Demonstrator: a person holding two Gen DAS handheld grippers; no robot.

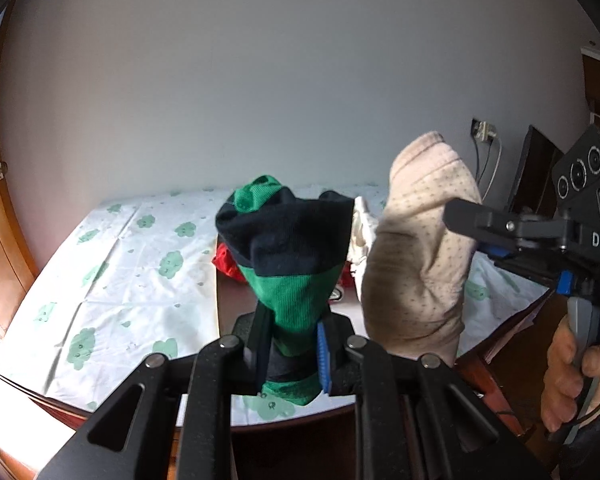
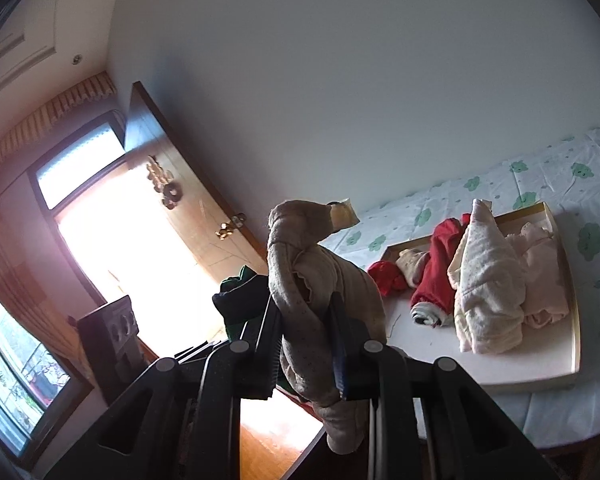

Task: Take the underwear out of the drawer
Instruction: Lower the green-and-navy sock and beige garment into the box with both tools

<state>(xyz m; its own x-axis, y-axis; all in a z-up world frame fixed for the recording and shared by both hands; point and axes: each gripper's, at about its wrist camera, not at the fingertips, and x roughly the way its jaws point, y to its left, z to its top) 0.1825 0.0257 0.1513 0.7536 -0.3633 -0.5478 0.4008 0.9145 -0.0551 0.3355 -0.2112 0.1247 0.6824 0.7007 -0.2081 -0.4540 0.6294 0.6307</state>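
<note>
Green-navy underwear (image 1: 288,264) in left jaws; beige underwear (image 2: 320,300) in right; drawer (image 2: 556,376) visible only rightward.

Your left garment (image 1: 288,264): green and navy blocks
Your right garment (image 2: 320,292): beige, fine dots
Cloth (image 1: 112,264) under the drawer (image 2: 556,376): white, green flowers
Clothes in the drawer: red (image 2: 436,276), cream (image 2: 488,280), pale pink (image 2: 544,272)

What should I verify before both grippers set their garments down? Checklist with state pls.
1. Left gripper shut on green and navy underwear: ok.
2. Right gripper shut on beige dotted underwear: ok.
3. Both garments lifted above the drawer tray: ok.
4. Garments apart, not tangled: ok in the left wrist view.
5. Drawer tray emptied: not ok, red garment and cream garment remain.
6. Drop spot: cannot tell.
</note>
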